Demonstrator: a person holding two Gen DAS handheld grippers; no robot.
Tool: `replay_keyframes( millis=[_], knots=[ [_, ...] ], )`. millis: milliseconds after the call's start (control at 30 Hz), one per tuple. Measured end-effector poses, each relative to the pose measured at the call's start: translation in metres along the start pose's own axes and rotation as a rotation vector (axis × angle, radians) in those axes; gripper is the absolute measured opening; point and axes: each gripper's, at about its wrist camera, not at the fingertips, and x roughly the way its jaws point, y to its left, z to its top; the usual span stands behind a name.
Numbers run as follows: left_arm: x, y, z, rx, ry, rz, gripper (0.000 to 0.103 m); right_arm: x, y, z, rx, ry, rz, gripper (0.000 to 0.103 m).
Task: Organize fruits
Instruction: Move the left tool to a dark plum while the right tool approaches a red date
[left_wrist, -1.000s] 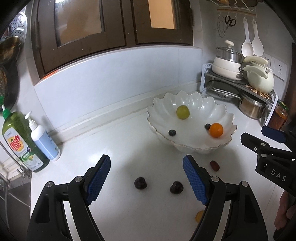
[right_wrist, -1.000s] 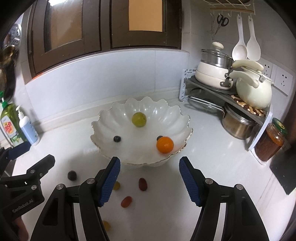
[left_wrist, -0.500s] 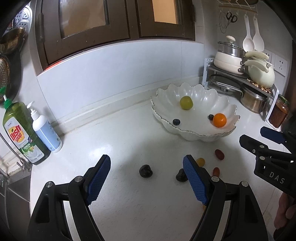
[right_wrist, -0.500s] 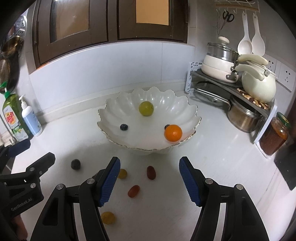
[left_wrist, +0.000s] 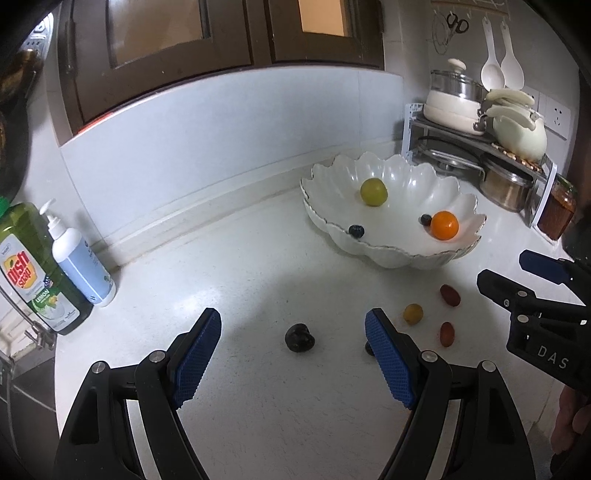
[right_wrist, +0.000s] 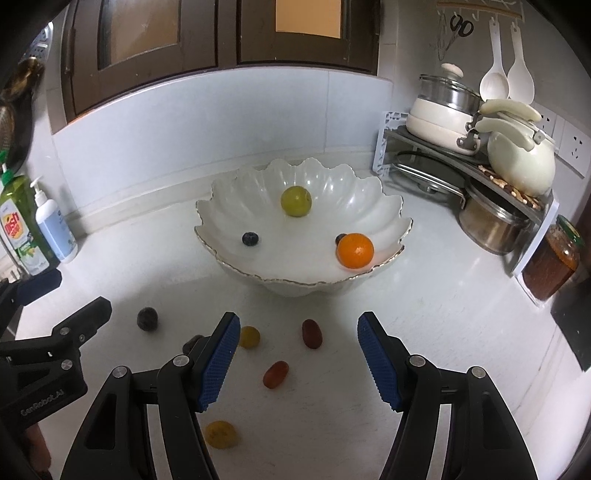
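White kitchen counter (left_wrist: 258, 266) fills both of my wrist views, with a scalloped white bowl (right_wrist: 384, 206) set toward the tiled back wall; I place everything from that bowl.

Inside it sit a green fruit (right_wrist: 296, 200), an orange (right_wrist: 355, 250) and a blueberry (right_wrist: 250, 238); a second dark berry peeks out just behind the orange. Loose on the counter in front of the bowl are a dark red fruit (right_wrist: 311, 333), a red one (right_wrist: 275, 373) nearer me, and two yellow ones (right_wrist: 248, 336) (right_wrist: 221, 434). Further to the bowl's left lies a dark plum (left_wrist: 300, 337), with another dark fruit half hidden behind my left gripper's finger.

I judge I am in the approach step: gathering is partly done, and six pieces remain outside the bowl. My left gripper (left_wrist: 293, 360) is spread wide and empty, with the plum lying on the counter ahead of its fingers. My right gripper (right_wrist: 295, 363) is also parted and empty, over the red fruit.

Next I need to lower one gripper until a fruit sits between the pads, close gently so it doesn't roll or bruise, then carry it to the bowl.

Readable writing: "dish soap" and "LEMON" on the green bottle (left_wrist: 33, 273) far left of the bowl, "DAS" on the right gripper's body, "GenRobot.AI" on the left's.
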Motion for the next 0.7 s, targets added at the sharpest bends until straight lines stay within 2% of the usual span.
replay_keyframes(
  millis=[700],
  knots=[
    [0.055, 0.004, -0.011, 0.064, 0.02, -0.101, 0.079, 0.037, 0.014, -0.026, 0.02, 0.062, -0.036, 0.067]
  ],
)
